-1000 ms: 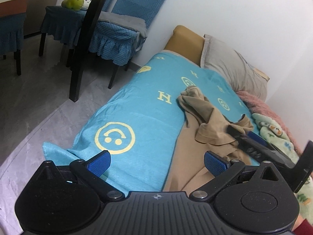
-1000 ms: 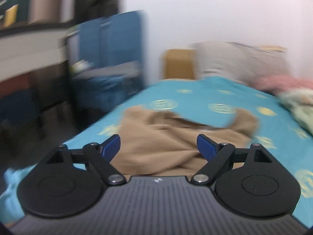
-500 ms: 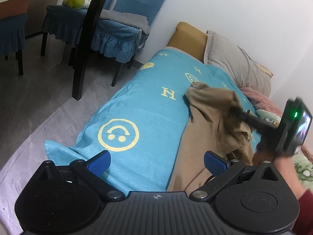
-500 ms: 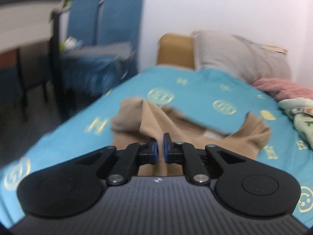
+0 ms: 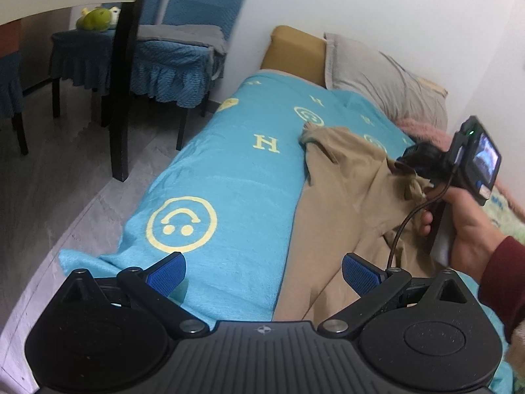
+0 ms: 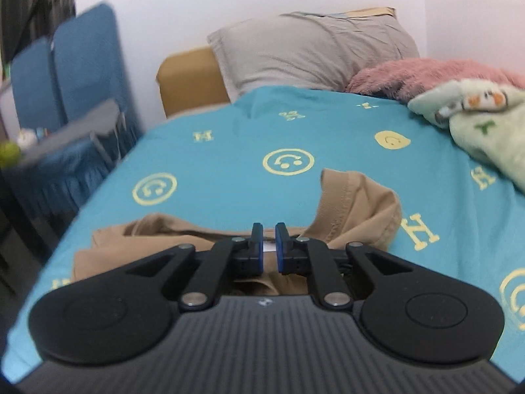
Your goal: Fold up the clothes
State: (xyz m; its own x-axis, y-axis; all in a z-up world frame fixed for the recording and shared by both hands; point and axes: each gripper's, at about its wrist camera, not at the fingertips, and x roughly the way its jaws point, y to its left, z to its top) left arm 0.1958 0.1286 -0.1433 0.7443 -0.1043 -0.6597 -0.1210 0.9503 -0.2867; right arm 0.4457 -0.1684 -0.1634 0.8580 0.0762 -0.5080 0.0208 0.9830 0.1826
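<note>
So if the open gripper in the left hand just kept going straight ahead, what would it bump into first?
Probably the turquoise smiley-print blanket on the bed, right beside the tan shirt; the left gripper points down at that edge, though depth is hard to judge.

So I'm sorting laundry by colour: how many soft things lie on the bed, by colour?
Tan: 1, the tan shirt
Teal: 1, the smiley blanket
Grey: 1, the pillow
Pink: 1, the fluffy throw
Pale green: 1, the fleece blanket
Total: 5

The bedspread point(image 5: 229, 170) is turquoise with yellow smiley faces and H letters — the garment point(image 6: 357, 210) on it plain tan. Grey pillow point(image 6: 311, 52), pink fuzzy blanket point(image 6: 426, 75), pale green blanket point(image 6: 485, 124), blue chair covers point(image 5: 170, 65) — black grippers' pads blue.
</note>
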